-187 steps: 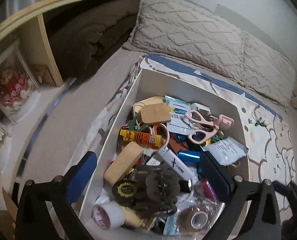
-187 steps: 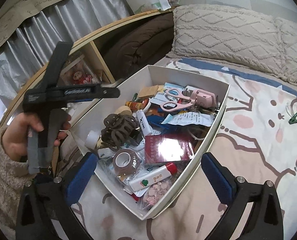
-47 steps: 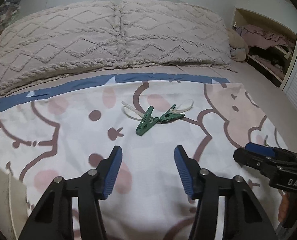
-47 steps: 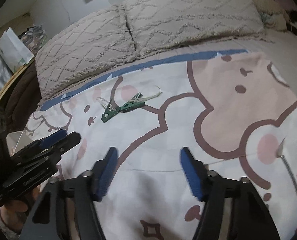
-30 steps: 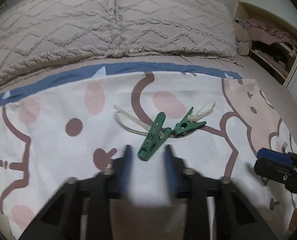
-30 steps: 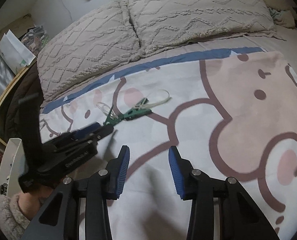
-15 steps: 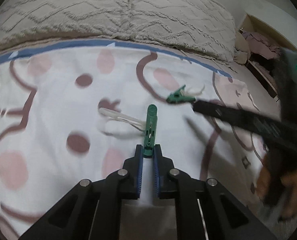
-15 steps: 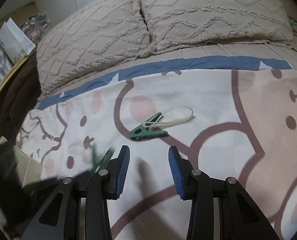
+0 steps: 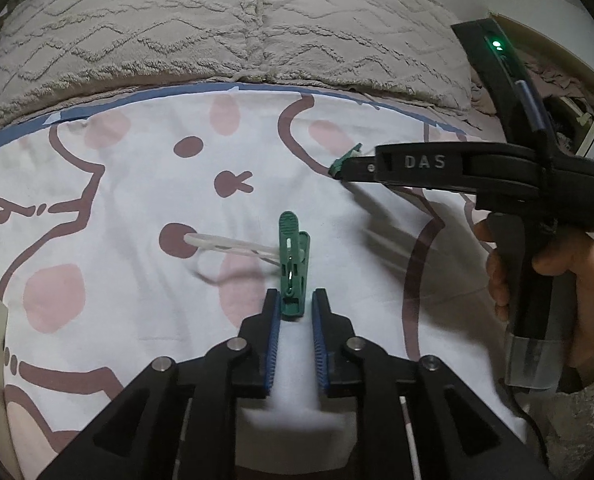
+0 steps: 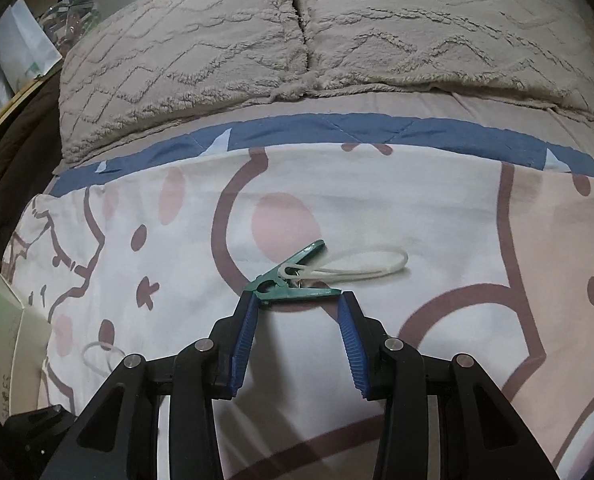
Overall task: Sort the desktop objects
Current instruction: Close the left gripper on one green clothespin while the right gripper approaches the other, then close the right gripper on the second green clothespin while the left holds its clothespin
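Observation:
Two green clothes pegs, each with a white cord loop, lie on the cartoon-print bedspread (image 9: 145,184). The nearer peg (image 9: 293,260) points away from me; its near end sits between the tips of my left gripper (image 9: 295,308). Those jaws are opening, and a thin gap shows beside the peg. The second peg (image 10: 293,280) lies crosswise at the tips of my right gripper (image 10: 297,300), whose jaws stand apart without squeezing it. In the left wrist view a hand holds the right gripper (image 9: 341,170), which covers most of that peg (image 9: 351,156).
Two knitted beige pillows (image 10: 305,40) line the head of the bed behind a blue hem (image 10: 337,132). A white box wall (image 10: 1,320) stands at the left edge. An open shelf (image 9: 565,92) is at the far right.
The left jaws, clamped on the nearer peg half a second ago, have parted slightly. The right gripper has moved forward and down, so the second peg now lies at its tips.

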Demonstrator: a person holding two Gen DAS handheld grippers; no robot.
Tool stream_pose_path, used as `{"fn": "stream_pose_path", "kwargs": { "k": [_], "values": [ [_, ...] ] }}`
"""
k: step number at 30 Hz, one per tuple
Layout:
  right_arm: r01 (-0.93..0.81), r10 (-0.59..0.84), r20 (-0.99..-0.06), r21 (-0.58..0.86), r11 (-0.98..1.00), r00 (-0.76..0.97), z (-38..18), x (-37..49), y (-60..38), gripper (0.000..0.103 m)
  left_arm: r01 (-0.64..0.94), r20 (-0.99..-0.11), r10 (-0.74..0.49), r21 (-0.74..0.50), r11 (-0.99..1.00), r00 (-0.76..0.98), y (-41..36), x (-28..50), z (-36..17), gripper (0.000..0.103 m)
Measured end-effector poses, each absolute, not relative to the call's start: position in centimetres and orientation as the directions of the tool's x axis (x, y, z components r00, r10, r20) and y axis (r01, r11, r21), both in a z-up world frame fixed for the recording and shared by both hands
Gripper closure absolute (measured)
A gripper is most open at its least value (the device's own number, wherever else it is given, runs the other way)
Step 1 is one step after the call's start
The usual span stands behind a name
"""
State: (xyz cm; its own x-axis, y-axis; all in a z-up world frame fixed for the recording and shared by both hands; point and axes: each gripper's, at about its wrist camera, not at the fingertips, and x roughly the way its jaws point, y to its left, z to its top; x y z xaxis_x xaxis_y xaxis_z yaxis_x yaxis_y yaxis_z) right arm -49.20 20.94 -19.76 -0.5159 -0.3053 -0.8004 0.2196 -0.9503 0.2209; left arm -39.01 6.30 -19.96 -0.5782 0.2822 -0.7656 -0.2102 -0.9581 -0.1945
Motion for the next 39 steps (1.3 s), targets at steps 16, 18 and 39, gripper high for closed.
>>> {"fn": "stream_pose_path", "kwargs": {
  "k": [16,18,39],
  "values": [
    [0.28,-0.219,-0.811,0.071,-0.957,-0.542,-20.5,-49.5,17.4,0.038,-0.194,-0.754,0.29,-0.216,-0.957,-0.589,6.3,-39.6,-20.3,0.069],
    [0.282,-0.211,-0.805,0.057,-0.958,-0.554,-20.8,-49.3,17.4,0.044,-0.188,-0.753,0.293,-0.225,-0.956,-0.589,6.1,-39.7,-20.6,0.075],
    [0.292,-0.375,-0.742,0.248,-0.924,-0.556,-17.5,-40.2,21.2,0.085,-0.166,-0.76,0.341,-0.301,-0.939,-0.553,4.7,-32.5,-19.6,0.091]
  ]
}}
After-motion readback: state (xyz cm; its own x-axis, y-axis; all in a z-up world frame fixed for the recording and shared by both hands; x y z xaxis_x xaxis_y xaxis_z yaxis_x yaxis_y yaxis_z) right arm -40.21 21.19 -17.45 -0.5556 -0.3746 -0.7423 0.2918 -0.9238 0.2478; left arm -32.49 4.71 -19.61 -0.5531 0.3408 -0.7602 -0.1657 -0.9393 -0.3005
